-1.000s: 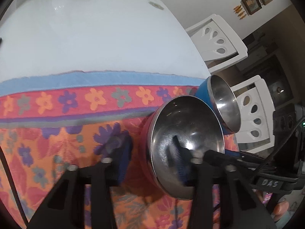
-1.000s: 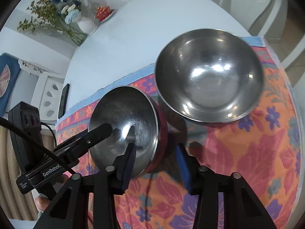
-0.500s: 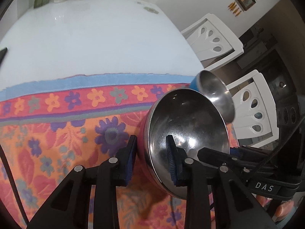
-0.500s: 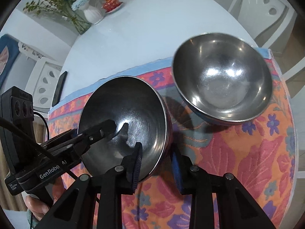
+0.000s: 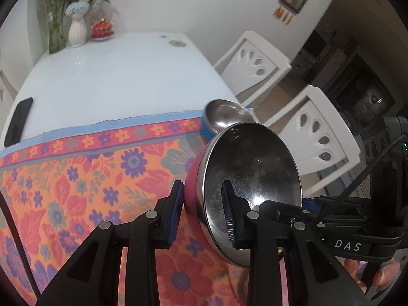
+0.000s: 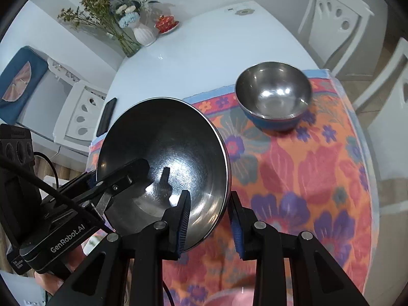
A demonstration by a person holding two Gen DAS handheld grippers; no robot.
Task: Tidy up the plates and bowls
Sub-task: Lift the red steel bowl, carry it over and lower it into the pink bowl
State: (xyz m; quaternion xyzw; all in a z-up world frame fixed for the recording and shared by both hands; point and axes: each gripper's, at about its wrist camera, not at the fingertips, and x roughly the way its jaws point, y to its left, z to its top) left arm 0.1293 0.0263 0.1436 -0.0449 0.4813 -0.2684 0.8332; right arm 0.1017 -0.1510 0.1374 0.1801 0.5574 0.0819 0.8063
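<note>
Only the right wrist view shows the blue bowl's [image 6: 274,94] whole inside.

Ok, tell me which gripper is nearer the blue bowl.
Right. The right gripper pinches the red bowl by the rim facing the blue bowl, with open cloth between. The left gripper pinches the opposite rim, farther away.
</note>
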